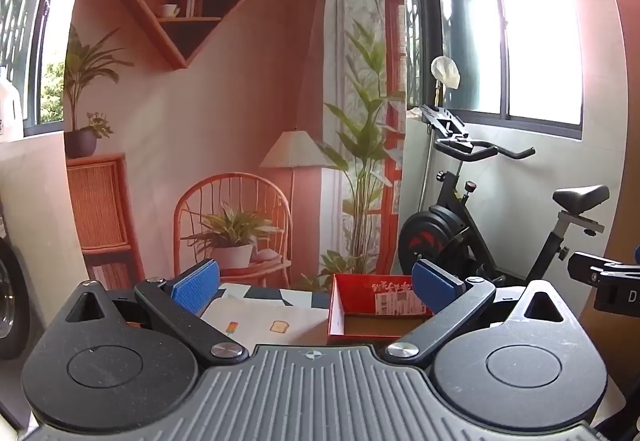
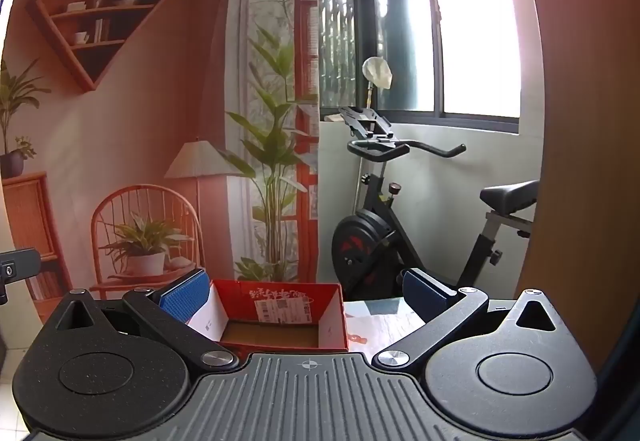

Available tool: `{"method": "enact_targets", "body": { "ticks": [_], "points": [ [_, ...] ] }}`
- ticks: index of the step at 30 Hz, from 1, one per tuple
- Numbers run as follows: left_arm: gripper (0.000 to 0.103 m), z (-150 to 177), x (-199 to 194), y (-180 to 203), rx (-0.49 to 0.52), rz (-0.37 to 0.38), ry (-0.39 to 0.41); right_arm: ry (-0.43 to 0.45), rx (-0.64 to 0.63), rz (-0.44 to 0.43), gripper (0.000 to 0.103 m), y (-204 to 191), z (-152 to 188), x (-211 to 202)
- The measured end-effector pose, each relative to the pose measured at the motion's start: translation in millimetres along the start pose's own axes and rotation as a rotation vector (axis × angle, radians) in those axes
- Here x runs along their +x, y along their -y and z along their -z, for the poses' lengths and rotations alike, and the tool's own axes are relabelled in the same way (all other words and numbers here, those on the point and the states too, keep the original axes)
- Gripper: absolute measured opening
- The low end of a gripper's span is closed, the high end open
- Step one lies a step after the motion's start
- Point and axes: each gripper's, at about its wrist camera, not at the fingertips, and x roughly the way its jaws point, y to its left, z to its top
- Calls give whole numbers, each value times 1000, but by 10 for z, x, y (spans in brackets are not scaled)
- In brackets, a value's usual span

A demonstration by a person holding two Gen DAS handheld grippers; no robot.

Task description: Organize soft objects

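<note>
An open red cardboard box (image 1: 352, 299) with a brown inside and a white label stands on the table; its visible inside holds nothing. A pale cloth (image 1: 264, 317) printed with small pictures lies flat to its left. My left gripper (image 1: 316, 287) hangs open above the cloth and the box's left part, with nothing between its blue pads (image 1: 196, 287). In the right wrist view the same red box (image 2: 280, 305) sits just ahead. My right gripper (image 2: 306, 295) is open around empty air over the box, its blue pads (image 2: 184, 295) wide apart.
A black exercise bike (image 1: 480, 225) stands beyond the table on the right, under a window. A printed backdrop (image 1: 224, 113) of a room hangs behind the table. The other gripper's black body (image 1: 600, 277) shows at the right edge. A patterned tablecloth (image 2: 384, 317) covers the table.
</note>
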Motion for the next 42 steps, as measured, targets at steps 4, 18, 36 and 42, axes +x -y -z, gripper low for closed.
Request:
{"method": "enact_targets", "body": {
  "ticks": [4, 18, 36, 42],
  "points": [
    [103, 23, 32, -57, -19, 0, -22, 2, -2, 2, 103, 8, 12, 7],
    [103, -10, 31, -7, 0, -6, -30, 0, -3, 3, 103, 0, 19, 17],
    [103, 19, 50, -21, -2, -4, -35, 1, -3, 4, 103, -3, 13, 15],
    [103, 16, 55, -27, -3, -4, -38, -4, -2, 5, 103, 4, 18, 45]
  ]
}}
